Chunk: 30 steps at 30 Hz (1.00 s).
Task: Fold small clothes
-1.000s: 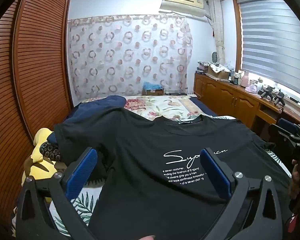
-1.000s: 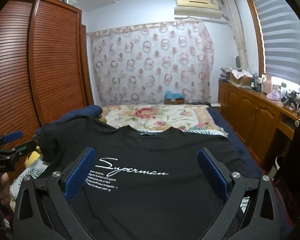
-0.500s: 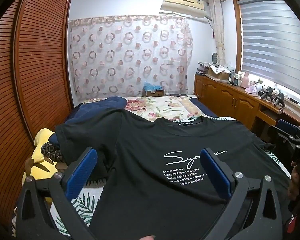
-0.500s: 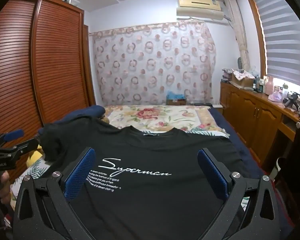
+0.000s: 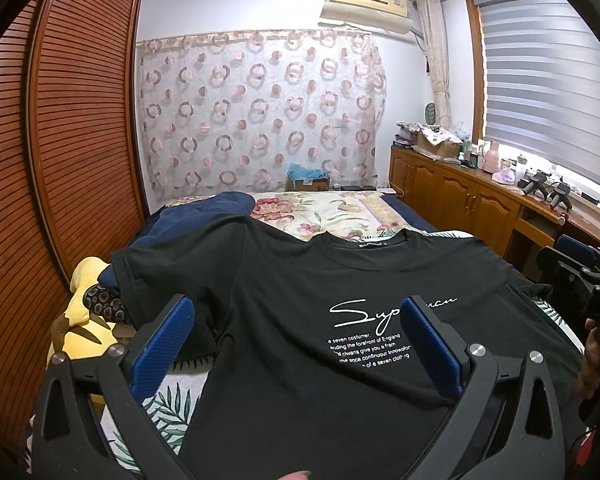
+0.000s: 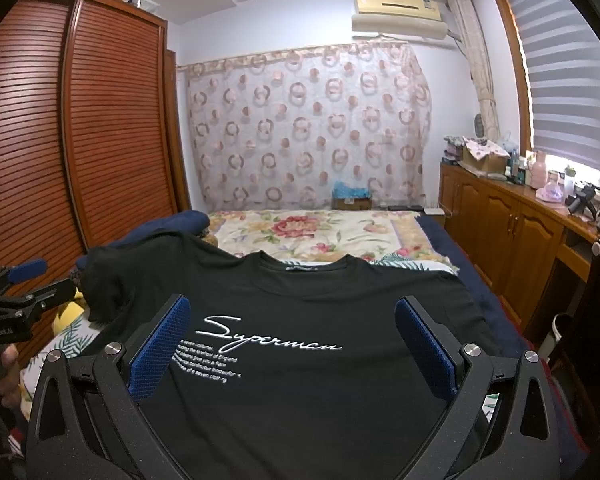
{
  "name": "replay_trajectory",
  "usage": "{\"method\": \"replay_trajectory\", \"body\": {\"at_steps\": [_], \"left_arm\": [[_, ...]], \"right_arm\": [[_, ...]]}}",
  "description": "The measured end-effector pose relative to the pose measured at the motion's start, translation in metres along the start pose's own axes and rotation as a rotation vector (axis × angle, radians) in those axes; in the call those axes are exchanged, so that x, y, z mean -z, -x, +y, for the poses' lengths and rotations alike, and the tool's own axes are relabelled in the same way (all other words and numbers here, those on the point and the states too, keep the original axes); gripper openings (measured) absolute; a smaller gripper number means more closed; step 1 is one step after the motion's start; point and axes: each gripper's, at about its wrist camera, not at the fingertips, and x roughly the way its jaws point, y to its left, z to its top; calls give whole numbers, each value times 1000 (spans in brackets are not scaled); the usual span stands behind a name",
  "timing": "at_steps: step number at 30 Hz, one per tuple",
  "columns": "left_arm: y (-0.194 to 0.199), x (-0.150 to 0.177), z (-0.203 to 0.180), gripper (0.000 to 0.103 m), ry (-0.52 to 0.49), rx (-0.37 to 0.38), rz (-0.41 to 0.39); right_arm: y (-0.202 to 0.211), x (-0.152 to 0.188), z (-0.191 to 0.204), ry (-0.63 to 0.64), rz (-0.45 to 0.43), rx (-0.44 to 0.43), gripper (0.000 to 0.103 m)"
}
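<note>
A: Well, the black T-shirt (image 6: 300,344) lies face up on the bed (image 6: 328,236), its collar toward the far end and the white script print across the chest. It is not folded at all yet, by my reading.

B: Agreed. The left sleeve (image 5: 172,272) is the untidy part: it rides up over a navy garment (image 5: 204,212) and a yellow plush toy (image 5: 84,300) at the bed's left edge. I would flatten that first, or the fold will trap a lump.

A: And the tools? The left hand-held gripper (image 5: 296,348) hovers above the shirt's left half, jaws wide apart, nothing between the blue pads (image 5: 164,344).

B: The right hand-held gripper (image 6: 292,348) is the same, spread wide over the chest print and holding nothing.

A: So the step in hand is picking the grasp points. I would take the left one to the sleeve's shoulder seam and the right one to the hem on the same side, then carry that edge toward the middle line.

B: Pinch only the top layer with its backing, though. The floral sheet (image 5: 332,216) beneath is loose, and a deep bite might drag it along.

A: Low and slow, then. Keeping both grippers level should give a straight crease.
</note>
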Motion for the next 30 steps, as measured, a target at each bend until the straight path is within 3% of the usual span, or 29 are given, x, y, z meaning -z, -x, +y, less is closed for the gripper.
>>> {"method": "replay_trajectory", "body": {"at_steps": [30], "left_arm": [[1, -1, -1, 103, -6, -4, -3]], "right_arm": [[-1, 6, 0, 0, -5, -4, 103]]}}
